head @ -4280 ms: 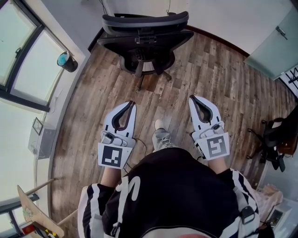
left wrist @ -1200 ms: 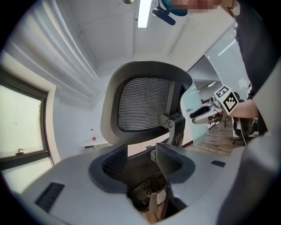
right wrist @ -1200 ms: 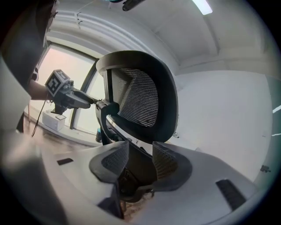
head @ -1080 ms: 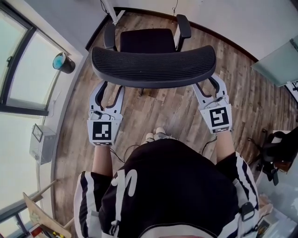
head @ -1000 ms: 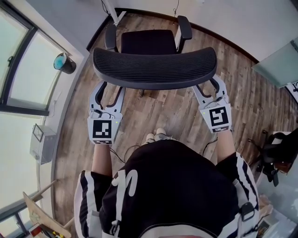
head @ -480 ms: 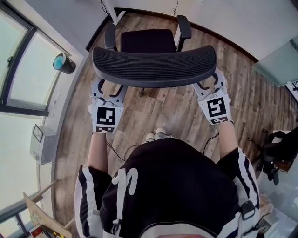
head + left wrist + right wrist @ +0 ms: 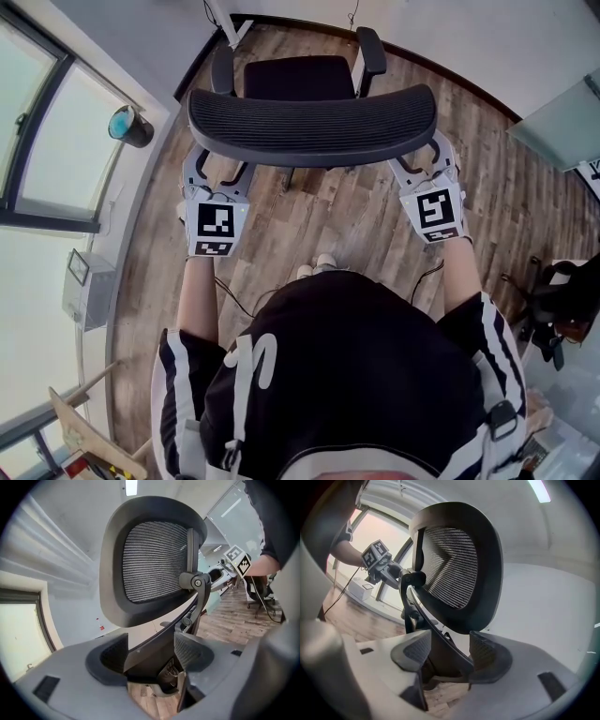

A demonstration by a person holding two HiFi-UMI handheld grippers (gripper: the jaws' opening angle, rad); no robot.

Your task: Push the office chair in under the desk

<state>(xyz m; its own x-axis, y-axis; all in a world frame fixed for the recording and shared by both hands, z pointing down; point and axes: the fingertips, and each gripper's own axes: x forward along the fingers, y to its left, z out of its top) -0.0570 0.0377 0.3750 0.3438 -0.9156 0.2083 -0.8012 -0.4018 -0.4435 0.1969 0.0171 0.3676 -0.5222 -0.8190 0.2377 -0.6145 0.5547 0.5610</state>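
Open wood floor (image 7: 328, 217); left gripper (image 7: 151, 654) opening, right gripper (image 7: 449, 652) released, jaws astride office chair (image 7: 309, 124) frame

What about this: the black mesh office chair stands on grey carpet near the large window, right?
No. The head view shows the black mesh office chair on a brown wood-plank floor, not grey carpet; it is near the large window.

The person wears a black short-sleeved top (image 7: 356, 375) with white stripes down each sleeve (image 7: 173, 370) and a big white mark (image 7: 253, 361) on its left side. A black strap (image 7: 497, 422) with a buckle lies on the right shoulder. The shoes (image 7: 319, 265) are pale. A thin dark cable (image 7: 236, 298) trails beside each forearm.
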